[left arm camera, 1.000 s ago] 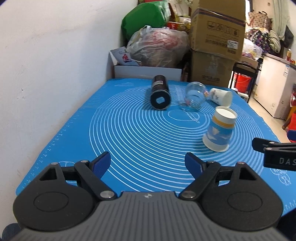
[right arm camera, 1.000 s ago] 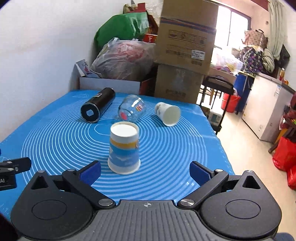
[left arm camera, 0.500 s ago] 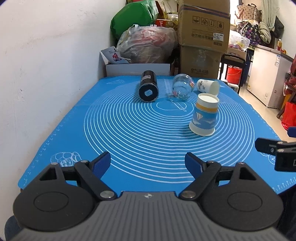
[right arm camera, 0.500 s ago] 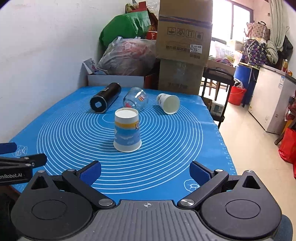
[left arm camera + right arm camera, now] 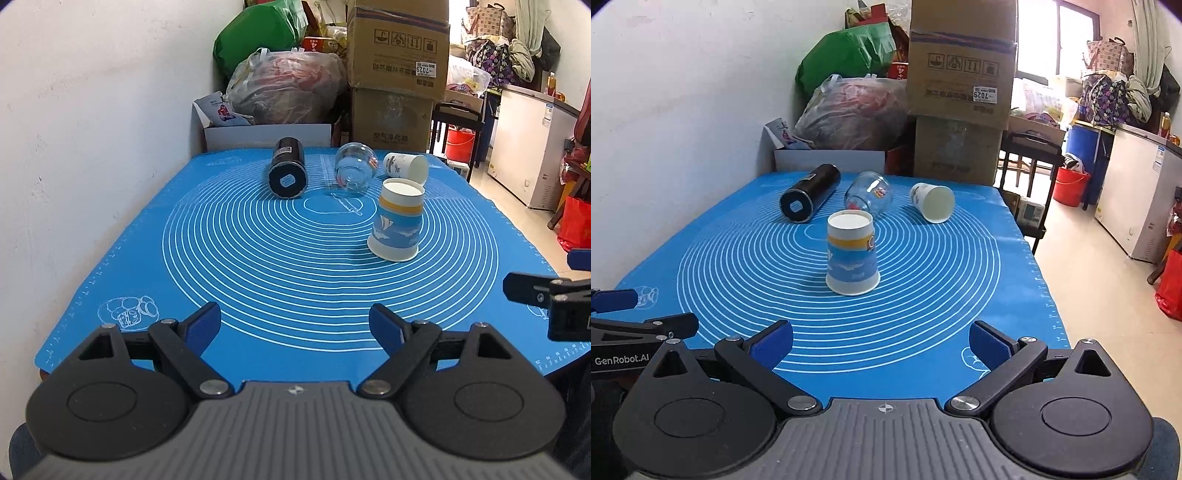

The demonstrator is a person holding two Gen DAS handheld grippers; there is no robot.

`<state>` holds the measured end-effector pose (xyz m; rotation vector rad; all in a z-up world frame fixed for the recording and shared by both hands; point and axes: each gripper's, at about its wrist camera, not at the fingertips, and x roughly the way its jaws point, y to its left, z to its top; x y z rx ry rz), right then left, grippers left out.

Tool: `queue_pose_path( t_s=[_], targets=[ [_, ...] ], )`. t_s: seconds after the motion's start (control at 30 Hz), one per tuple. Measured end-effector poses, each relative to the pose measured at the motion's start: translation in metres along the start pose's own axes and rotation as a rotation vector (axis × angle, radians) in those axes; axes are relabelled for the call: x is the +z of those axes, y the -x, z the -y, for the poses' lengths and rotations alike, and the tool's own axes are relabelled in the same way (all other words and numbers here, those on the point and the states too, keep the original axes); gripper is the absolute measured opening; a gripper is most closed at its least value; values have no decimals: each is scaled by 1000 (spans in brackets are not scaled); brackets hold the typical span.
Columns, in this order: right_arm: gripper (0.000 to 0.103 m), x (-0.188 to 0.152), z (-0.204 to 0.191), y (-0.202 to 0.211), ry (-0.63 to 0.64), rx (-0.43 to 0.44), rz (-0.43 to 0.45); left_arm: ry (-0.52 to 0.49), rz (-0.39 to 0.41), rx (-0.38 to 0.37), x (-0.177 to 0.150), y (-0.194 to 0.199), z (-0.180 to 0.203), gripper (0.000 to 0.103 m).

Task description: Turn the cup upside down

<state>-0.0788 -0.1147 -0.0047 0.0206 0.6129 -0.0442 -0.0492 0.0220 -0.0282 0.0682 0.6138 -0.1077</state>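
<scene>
Looking at it, the blue-and-white paper cup stands mouth-down mid-mat, axis vertical, dead ahead of the wide-open right gripper; the equally wide-open left gripper sits farther off.

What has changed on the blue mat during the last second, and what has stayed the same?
Both grippers, left and right, drew back from the upside-down paper cup, so it looks smaller and farther. Nothing was grasped or released; both stayed open and empty. The cup, the black bottle, the glass jar and the white cup lying on the mat kept their places.
</scene>
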Motion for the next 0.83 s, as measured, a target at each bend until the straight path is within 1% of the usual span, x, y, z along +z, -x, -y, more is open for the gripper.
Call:
queue_pose_path(
  t_s=[0.83],
  targets=[
    [103,-5,-6,7,7,22,-5,-9,-4,9,0,1,2,87]
  ],
)
